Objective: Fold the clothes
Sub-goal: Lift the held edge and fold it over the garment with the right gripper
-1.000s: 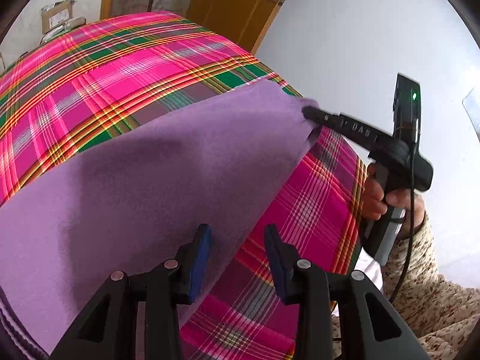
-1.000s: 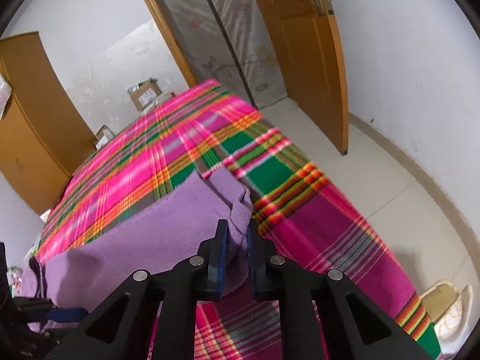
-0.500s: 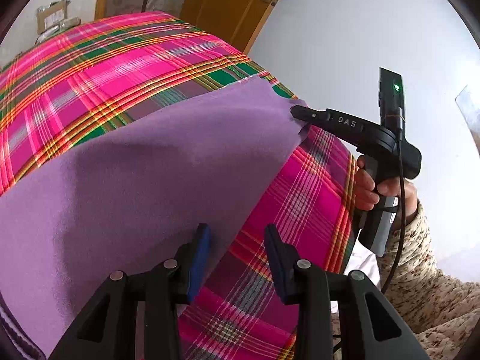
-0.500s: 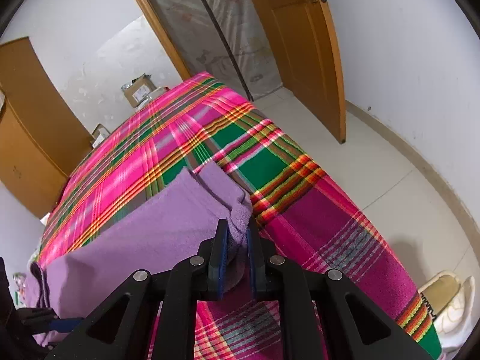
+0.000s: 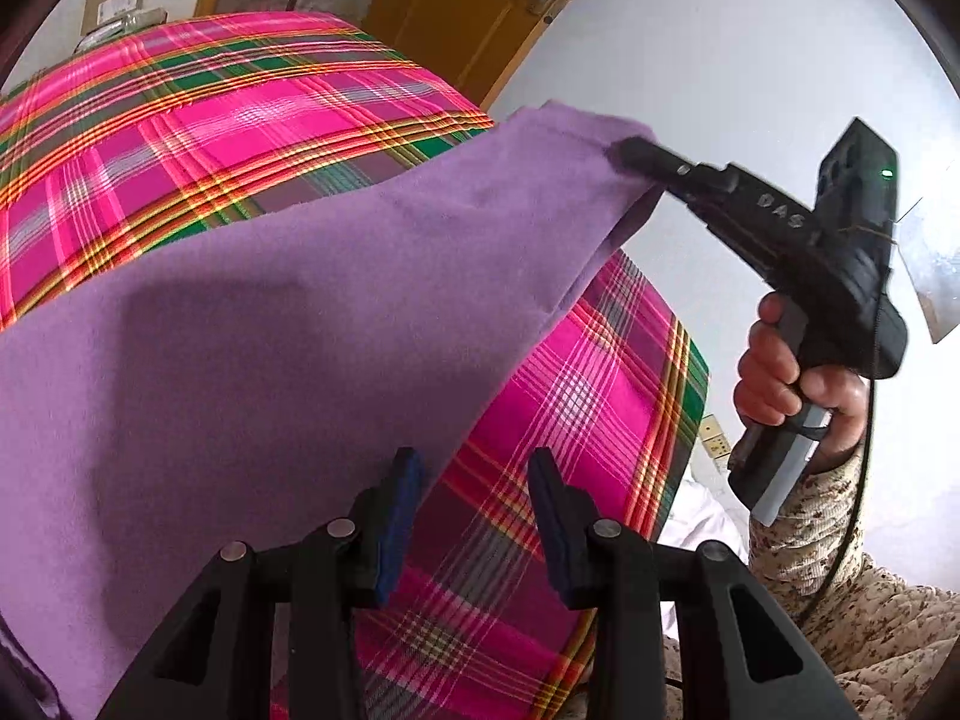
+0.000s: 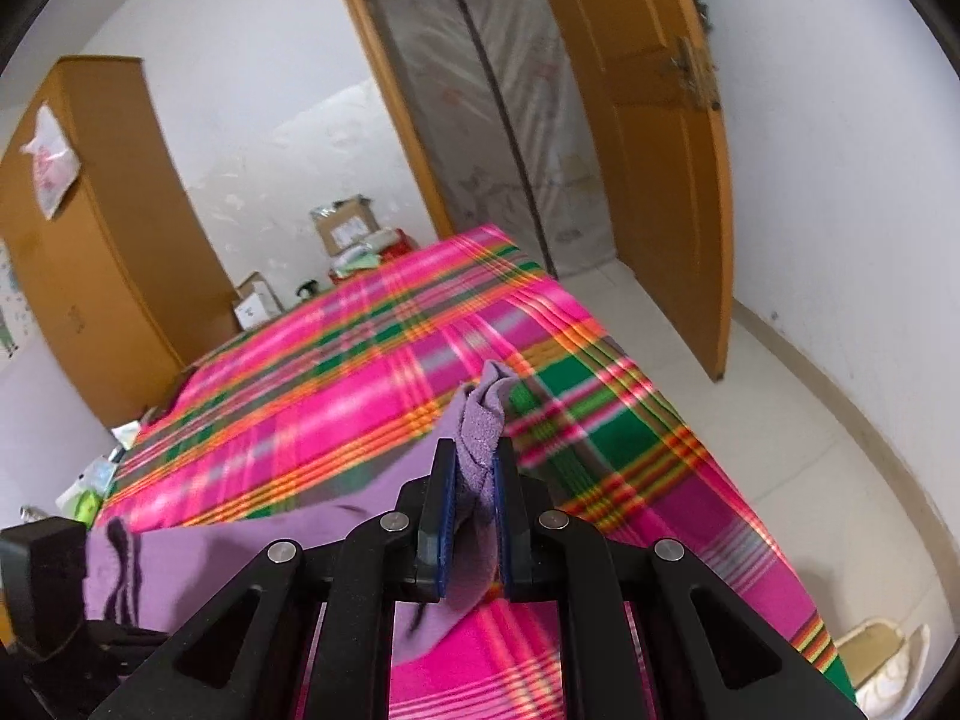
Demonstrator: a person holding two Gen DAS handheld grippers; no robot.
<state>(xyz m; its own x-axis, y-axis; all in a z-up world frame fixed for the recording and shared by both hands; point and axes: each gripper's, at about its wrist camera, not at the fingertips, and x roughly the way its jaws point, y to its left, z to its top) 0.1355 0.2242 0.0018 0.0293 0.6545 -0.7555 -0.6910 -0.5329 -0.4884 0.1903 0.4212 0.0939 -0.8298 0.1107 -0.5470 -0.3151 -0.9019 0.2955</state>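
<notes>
A purple garment (image 5: pixel 270 330) lies spread over the bed's pink plaid cover (image 5: pixel 210 120). My right gripper (image 6: pixel 474 462) is shut on one corner of the garment (image 6: pixel 480 426), which bunches between its blue pads. In the left wrist view that right gripper (image 5: pixel 630 153) holds the corner lifted above the bed, with a hand (image 5: pixel 780 372) on its handle. My left gripper (image 5: pixel 474 480) is open low over the bed. The garment's edge runs down beside its left finger (image 5: pixel 402 498), and only plaid cover shows between the fingers.
An orange door (image 6: pixel 660 150) stands open on the right, with tiled floor (image 6: pixel 780 420) beside the bed. A wooden wardrobe (image 6: pixel 78 240) stands at the left. Cardboard boxes (image 6: pixel 348 228) sit beyond the bed's far end.
The right gripper has risen with the garment's corner, pulling that side of the cloth up off the bed. The left gripper has stayed open near the cloth's edge.
</notes>
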